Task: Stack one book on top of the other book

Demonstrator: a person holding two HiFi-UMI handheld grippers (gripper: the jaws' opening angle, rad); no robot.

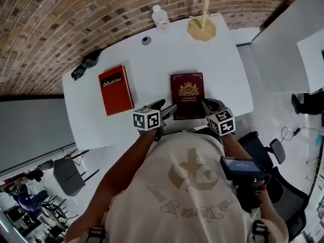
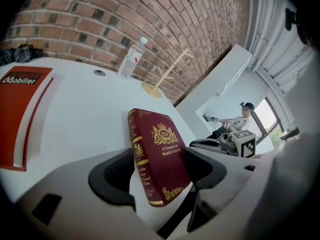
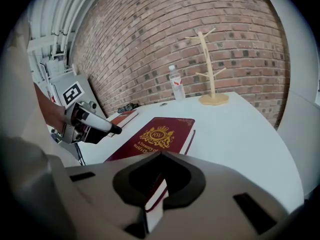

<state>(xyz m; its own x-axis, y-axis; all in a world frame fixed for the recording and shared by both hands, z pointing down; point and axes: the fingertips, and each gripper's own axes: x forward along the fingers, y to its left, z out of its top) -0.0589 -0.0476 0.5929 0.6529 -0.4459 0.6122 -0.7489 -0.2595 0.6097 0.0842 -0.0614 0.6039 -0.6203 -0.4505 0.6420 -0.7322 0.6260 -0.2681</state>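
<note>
Closest of all is the person's pale shirt [image 1: 187, 186] with a faded print on it, filling the bottom of the head view. Past it lies a white surface [image 1: 152, 59] in front of a brick wall.

At the far left of the surface sits a small black bundle [image 1: 85, 65]. Near it lies a red book [image 1: 116, 90], flat, with its cover up. It is well apart from the other book.

Next comes the left gripper [image 1: 166, 107], with its marker cube [image 1: 146, 119] just behind it. It points down at the near left corner of the dark red book [image 1: 188, 94]. Its jaws are apart. That corner of the book sits between them, and a strip of white shows between the book's spine and one jaw, so they do not squeeze it.

Far back stands a clear bottle [image 1: 160, 18].

The dark red book lies flat near the front edge of the surface, with gold print on its cover. Behind it, at the back edge, stands a wooden rack [image 1: 202, 27] with little arms.

The right gripper [image 1: 208, 105] is at the book's near right corner. Its jaws are close together, and the book's edge, with red cover and white pages, is pinched between them.
</note>
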